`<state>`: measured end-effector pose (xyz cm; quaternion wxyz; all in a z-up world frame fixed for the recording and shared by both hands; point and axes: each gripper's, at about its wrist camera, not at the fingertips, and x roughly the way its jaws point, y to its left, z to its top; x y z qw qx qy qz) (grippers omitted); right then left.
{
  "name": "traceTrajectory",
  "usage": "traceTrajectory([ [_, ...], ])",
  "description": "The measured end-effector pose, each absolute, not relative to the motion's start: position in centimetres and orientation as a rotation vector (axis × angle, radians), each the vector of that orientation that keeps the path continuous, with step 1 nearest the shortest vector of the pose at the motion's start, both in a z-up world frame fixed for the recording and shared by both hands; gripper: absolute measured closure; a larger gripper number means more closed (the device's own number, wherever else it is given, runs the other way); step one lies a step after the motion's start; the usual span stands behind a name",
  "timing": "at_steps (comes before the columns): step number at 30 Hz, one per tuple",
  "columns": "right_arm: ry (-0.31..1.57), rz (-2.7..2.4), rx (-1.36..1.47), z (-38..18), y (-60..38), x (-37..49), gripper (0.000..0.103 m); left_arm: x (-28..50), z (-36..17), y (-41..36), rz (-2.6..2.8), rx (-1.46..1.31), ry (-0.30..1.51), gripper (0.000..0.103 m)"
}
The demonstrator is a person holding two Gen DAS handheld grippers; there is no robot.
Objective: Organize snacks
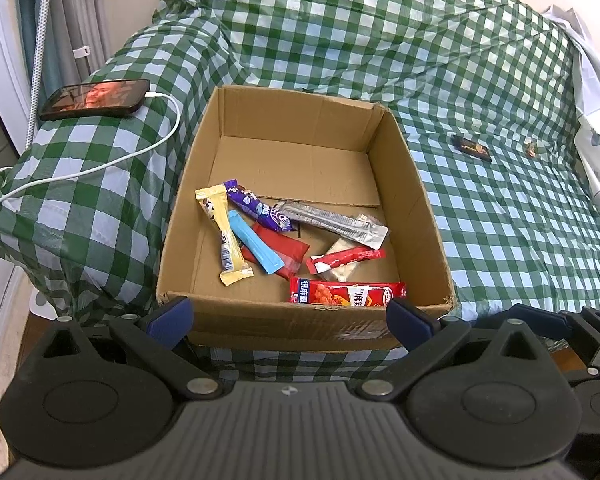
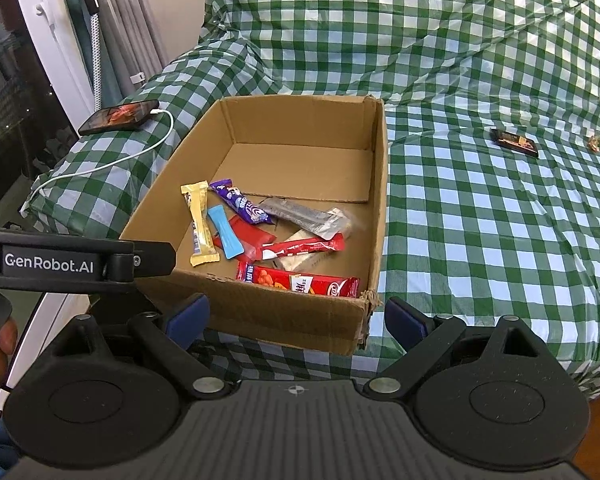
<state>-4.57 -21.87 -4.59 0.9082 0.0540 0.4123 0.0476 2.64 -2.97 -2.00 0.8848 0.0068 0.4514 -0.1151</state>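
Observation:
An open cardboard box (image 1: 420,216) (image 2: 380,184) sits on the green checked bed cover. Several snack packets lie in its near half: a yellow bar (image 1: 222,232) (image 2: 200,224), a purple one (image 1: 256,206), a blue stick (image 1: 256,246), a silver packet (image 1: 336,222) and a red packet (image 1: 346,294) (image 2: 300,282). A dark snack bar (image 1: 471,148) (image 2: 514,142) and a small brown candy (image 1: 531,150) (image 2: 593,143) lie on the cover to the box's right. My left gripper (image 1: 290,316) is open and empty before the box's near wall. My right gripper (image 2: 296,318) is open and empty at the box's near right corner.
A phone (image 1: 96,98) (image 2: 120,116) on a white charging cable (image 1: 100,164) lies on a pillow to the left of the box. Curtains and a white frame stand at the far left. The left gripper's body (image 2: 60,266) shows at the left of the right wrist view.

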Motion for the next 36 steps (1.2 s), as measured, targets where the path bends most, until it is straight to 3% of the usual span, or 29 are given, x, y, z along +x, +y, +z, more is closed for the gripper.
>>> traceTrajectory([
  [22, 0.861, 0.082, 0.176, -5.8, -24.0, -2.6, 0.008, 5.8, -2.0, -6.3, -0.275, 0.071, 0.967, 0.000],
  [36, 0.801, -0.159, 0.254, -7.4, -37.8, -1.5, 0.008, 12.4, 1.2, -21.3, -0.521, 0.219, 0.858, 0.000],
])
